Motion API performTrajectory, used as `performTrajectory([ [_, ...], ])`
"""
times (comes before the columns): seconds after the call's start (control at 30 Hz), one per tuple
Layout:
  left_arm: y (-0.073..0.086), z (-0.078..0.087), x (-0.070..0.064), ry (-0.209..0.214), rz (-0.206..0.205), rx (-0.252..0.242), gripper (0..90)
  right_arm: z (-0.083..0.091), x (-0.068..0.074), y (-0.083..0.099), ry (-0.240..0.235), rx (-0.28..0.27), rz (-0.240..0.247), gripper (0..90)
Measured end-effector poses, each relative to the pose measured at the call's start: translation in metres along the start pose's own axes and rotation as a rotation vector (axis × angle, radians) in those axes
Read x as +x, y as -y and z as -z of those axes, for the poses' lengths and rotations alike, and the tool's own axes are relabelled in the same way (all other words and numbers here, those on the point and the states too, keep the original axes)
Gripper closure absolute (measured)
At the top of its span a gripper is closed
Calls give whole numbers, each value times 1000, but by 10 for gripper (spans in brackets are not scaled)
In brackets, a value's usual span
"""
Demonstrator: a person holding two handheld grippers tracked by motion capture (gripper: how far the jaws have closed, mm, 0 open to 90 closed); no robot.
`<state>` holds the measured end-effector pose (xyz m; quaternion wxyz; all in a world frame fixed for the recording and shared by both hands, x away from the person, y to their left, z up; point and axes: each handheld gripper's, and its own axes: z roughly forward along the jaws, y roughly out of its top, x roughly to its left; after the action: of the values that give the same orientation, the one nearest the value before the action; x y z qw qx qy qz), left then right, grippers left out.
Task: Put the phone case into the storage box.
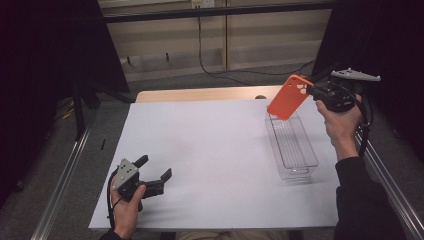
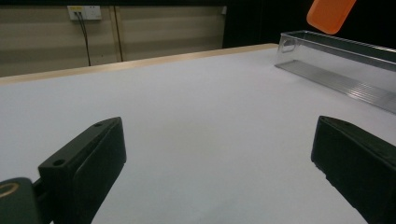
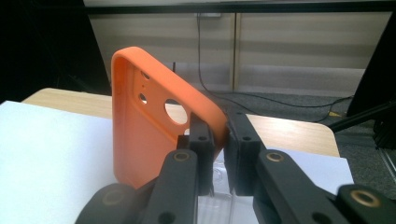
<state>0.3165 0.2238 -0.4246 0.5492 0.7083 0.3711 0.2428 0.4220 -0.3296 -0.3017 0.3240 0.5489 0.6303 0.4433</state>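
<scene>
An orange phone case point(image 1: 289, 97) hangs in the air above the far end of a clear plastic bin point(image 1: 291, 145), tilted down to the left. My right gripper point(image 1: 314, 93) is shut on the case's upper corner; in the right gripper view its jaws pinch the orange phone case point(image 3: 144, 135) by its rim near the camera holes, right gripper point(image 3: 219, 135). My left gripper point(image 1: 156, 168) rests low over the white sheet near the front left, open with nothing between its jaws. From the left gripper point(image 2: 219, 154) view, the bin point(image 2: 341, 60) and the case point(image 2: 329, 14) lie far right.
A white sheet point(image 1: 210, 150) covers most of the wooden table point(image 1: 200, 94). Metal rails run along both sides. Beyond the table's far edge a black cable point(image 1: 215, 70) lies on the floor by a panelled wall.
</scene>
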Motion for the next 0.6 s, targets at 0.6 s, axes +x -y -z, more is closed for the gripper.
performTrajectory([
  [0.6, 1, -2, -2, 11, -17, 14, 32, -28, -11, 4, 53, 42, 87, 821],
])
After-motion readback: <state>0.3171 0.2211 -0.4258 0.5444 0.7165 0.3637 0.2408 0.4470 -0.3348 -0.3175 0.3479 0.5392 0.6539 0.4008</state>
